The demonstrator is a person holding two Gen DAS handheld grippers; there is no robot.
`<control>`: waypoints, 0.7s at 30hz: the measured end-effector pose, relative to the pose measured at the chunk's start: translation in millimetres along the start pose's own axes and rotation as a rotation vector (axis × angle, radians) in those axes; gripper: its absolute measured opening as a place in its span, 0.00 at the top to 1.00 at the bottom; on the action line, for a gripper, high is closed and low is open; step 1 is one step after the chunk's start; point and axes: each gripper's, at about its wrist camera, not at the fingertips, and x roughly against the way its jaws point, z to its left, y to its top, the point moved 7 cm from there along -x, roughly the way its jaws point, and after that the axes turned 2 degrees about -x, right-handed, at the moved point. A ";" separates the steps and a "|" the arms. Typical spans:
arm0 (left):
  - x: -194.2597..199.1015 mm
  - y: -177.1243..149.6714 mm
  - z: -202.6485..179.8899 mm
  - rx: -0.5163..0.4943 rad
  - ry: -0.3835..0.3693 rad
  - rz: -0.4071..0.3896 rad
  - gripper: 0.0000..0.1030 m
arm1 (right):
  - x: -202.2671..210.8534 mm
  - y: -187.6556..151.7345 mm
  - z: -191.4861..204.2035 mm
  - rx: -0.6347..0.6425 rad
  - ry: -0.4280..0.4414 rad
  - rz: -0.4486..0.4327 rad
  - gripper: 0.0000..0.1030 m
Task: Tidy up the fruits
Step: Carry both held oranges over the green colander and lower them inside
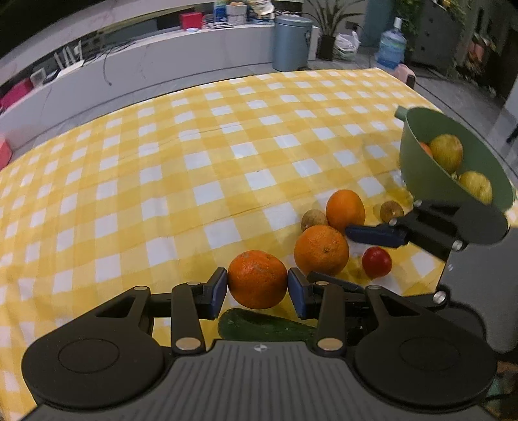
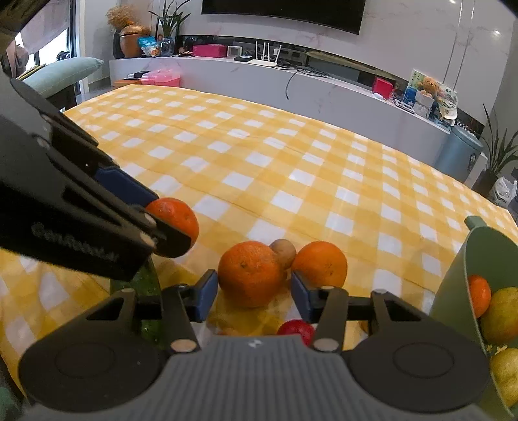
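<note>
Fruit lies low and right of centre on your checked cloth (image 1: 162, 162). In the left view, your left gripper (image 1: 257, 286) clamps a mandarin (image 1: 257, 278), ready for the bowl (image 1: 421, 168) at right. In the right view, your right gripper (image 2: 254, 291) brackets an orange (image 2: 249, 273), one pad (image 2: 301, 294) not touching.

A home living room: a wall-mounted television (image 2: 281, 13) hangs above a long white media shelf (image 2: 291, 81) with a router (image 2: 267, 55), beside potted plants (image 1: 327, 19) and a checked-cloth table (image 2: 259, 155).
</note>
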 end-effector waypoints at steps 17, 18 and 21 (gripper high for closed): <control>52.8 18.2 -11.8 0.005 0.008 -0.076 0.56 | 58.4 9.8 -5.0 -0.026 0.018 -0.090 0.62; 59.0 21.5 -14.6 -0.001 0.012 -0.086 0.56 | 67.3 11.1 -7.3 -0.028 0.019 -0.103 0.62; 76.5 31.4 -25.0 -0.012 0.016 -0.117 0.55 | 90.7 13.5 -15.5 -0.035 0.018 -0.134 0.62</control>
